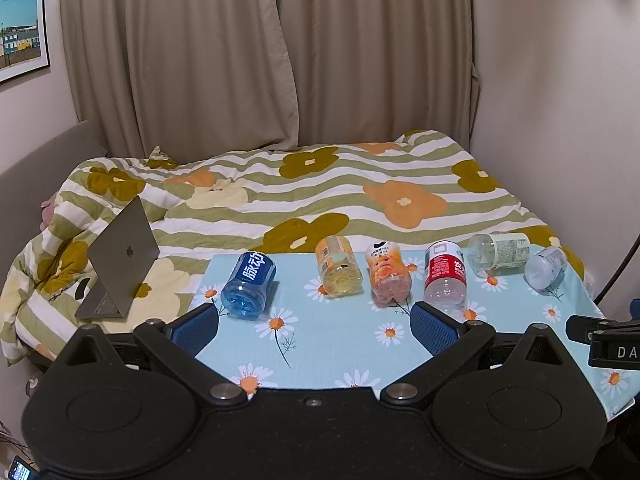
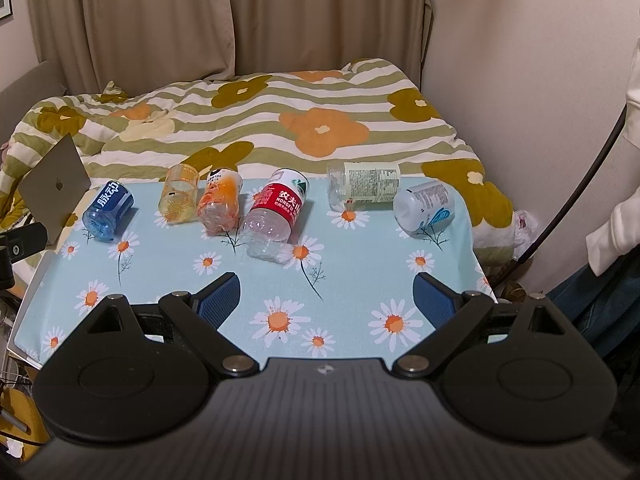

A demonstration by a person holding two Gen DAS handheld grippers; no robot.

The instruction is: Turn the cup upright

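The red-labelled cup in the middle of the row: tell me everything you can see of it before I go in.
The red-labelled cup is a cut-down clear plastic water bottle with a red and white wrapper printed in white characters. It lies on its side on the daisy tablecloth, ribbed clear base toward the cameras, the other end pointing at the bed. It looks empty. The orange cup lies close on one side; whether they touch is unclear. Neither gripper touches it; both are open and short of the row.

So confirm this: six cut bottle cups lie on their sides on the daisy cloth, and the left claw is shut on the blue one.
Wrong on the grip. The left claw is open and holds nothing, as the left wrist view shows; the blue cup lies apart, ahead of its left finger. Six cups do lie sideways on the daisy cloth.
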